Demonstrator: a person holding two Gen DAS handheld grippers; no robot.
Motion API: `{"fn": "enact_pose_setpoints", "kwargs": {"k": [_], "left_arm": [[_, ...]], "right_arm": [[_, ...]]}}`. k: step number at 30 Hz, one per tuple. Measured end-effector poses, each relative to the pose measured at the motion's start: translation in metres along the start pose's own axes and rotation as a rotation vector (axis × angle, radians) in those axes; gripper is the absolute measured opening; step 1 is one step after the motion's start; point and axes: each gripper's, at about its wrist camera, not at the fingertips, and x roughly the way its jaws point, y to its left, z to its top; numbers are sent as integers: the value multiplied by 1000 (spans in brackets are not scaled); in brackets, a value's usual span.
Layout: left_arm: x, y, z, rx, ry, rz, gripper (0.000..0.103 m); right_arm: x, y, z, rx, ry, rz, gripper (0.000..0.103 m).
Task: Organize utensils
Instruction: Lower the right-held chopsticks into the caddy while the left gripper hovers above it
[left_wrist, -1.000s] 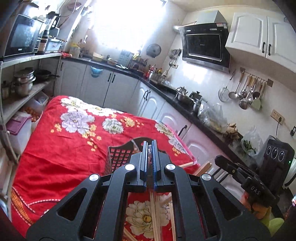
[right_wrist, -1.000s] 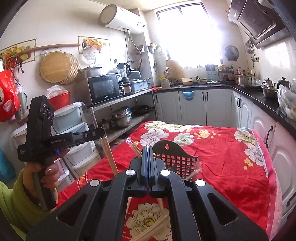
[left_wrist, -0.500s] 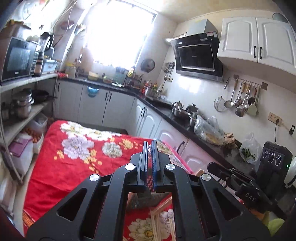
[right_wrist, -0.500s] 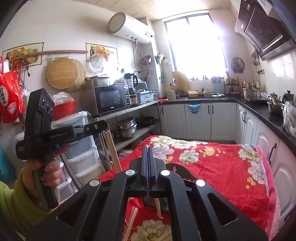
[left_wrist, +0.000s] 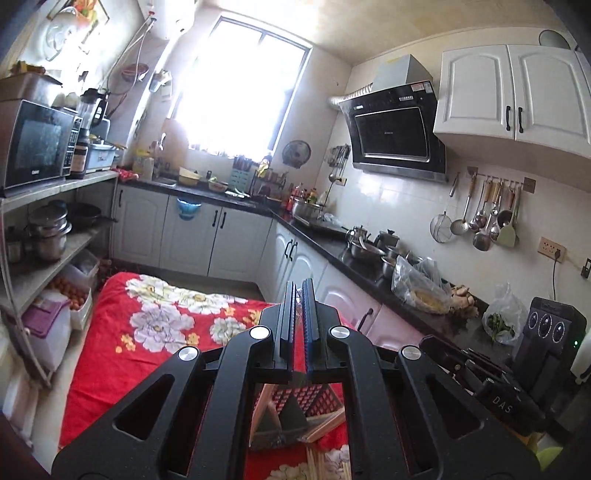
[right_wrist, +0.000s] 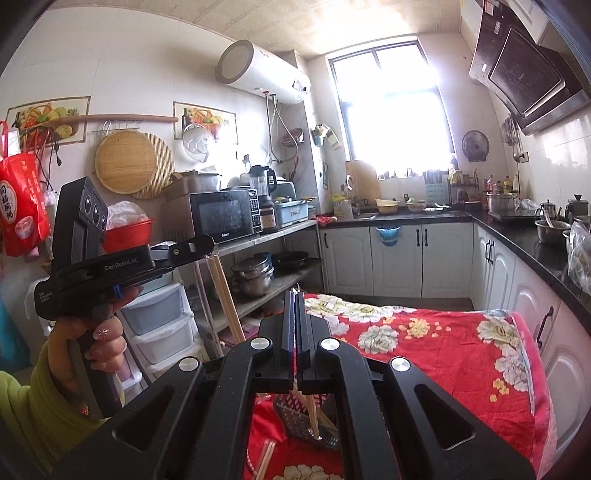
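We log both tools raised above the counter (right_wrist: 461, 354), which wears a red floral cloth. In the right wrist view, the left tool (right_wrist: 207, 248) sits at centre left, gripped by a hand (right_wrist: 99, 332) in a yellow-green sleeve; its jaws are pressed together on a pair of wooden chopsticks (right_wrist: 225, 295) that hang down and slant toward lower right. The right tool (right_wrist: 295, 295) fills the lower centre of its own view, jaws pressed together on thin chopsticks (right_wrist: 308, 410) whose lower ends reach into a dark perforated utensil basket (right_wrist: 295, 421) on the cloth at bottom centre. More loose chopsticks (right_wrist: 266, 458) lie on the cloth at lower left of the basket. In the left wrist view, the left tool (left_wrist: 298, 291) shows only a slim gap between its pads, and the same basket (left_wrist: 295, 406) appears beneath it at lower centre.
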Motion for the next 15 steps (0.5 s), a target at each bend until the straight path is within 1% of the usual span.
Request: {"fn": "enact_pose_setpoints", "kwargs": {"k": [8,15], "left_arm": [[13,5,10,-26,-27,3,2],[27,8,12,-40,-29,3,2]], "right_arm": [[8,-4,15,-5,-31,-23,1],[15,-12,22,1,-58,-44,1]]}}
